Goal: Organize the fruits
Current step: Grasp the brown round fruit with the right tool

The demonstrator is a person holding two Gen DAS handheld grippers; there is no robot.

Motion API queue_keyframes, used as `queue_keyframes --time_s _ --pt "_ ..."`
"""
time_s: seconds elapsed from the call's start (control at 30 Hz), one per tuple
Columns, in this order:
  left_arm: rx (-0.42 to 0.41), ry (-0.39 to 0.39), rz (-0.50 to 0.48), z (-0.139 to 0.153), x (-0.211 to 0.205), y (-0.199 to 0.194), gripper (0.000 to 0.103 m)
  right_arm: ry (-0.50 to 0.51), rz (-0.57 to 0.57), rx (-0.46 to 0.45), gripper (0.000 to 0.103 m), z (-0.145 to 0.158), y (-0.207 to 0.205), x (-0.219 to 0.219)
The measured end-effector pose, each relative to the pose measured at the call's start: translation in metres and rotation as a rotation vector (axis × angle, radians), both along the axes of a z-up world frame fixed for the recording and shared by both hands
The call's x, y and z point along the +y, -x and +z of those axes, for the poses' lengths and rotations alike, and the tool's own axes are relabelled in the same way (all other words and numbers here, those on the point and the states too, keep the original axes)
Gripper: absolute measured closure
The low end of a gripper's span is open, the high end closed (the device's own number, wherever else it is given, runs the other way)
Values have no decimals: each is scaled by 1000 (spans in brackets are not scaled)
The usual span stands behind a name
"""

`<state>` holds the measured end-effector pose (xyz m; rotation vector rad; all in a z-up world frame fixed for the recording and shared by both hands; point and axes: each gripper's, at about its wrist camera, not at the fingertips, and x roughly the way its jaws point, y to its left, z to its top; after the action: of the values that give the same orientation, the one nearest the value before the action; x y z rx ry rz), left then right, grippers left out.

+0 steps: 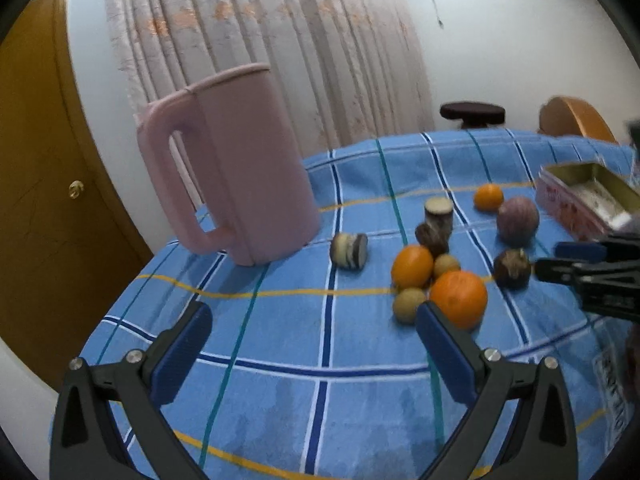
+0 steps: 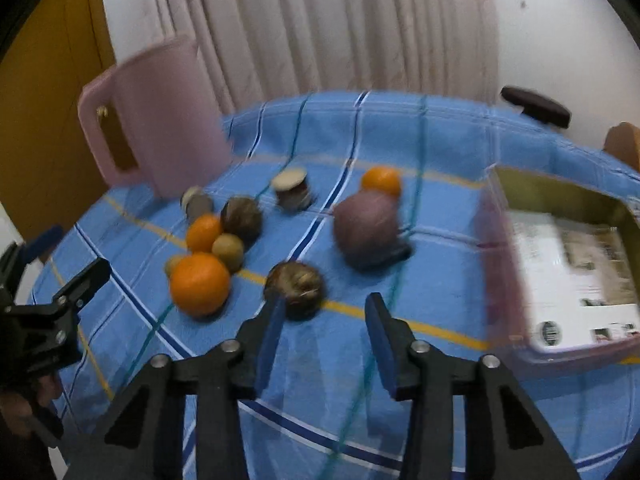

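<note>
A worktop (image 1: 280,340) under a blue checked cloth is observed. A pink jug (image 1: 232,164) stands far left; an open tin (image 2: 568,264) lies right. Fruits are scattered between them: a purple ball-shaped fruit (image 2: 366,228), a large orange (image 2: 199,283) and a dark brown fruit (image 2: 295,285). The left gripper (image 1: 316,340) is spread and empty; the right gripper (image 2: 326,336) is spread, just short of the brown fruit. Risk is judged: round fruits could be nudged and rolled off, since the right view is blurred.
</note>
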<state>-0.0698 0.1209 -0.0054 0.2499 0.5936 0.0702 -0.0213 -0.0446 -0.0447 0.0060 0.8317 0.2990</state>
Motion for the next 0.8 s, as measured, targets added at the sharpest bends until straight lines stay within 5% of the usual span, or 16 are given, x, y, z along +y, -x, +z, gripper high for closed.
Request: queue_keyframes --time_s 0.23,0.43,0.8 --pt "59 123 -86 6 4 -5 0 26 41 52 60 -10 -29 25" --pt "96 141 -111 4 -5 -11 0 49 81 47 61 -14 -35 34" --pt "194 266 -179 -7 -30 -30 14 -34 53 -42 62 17 -9 -9"
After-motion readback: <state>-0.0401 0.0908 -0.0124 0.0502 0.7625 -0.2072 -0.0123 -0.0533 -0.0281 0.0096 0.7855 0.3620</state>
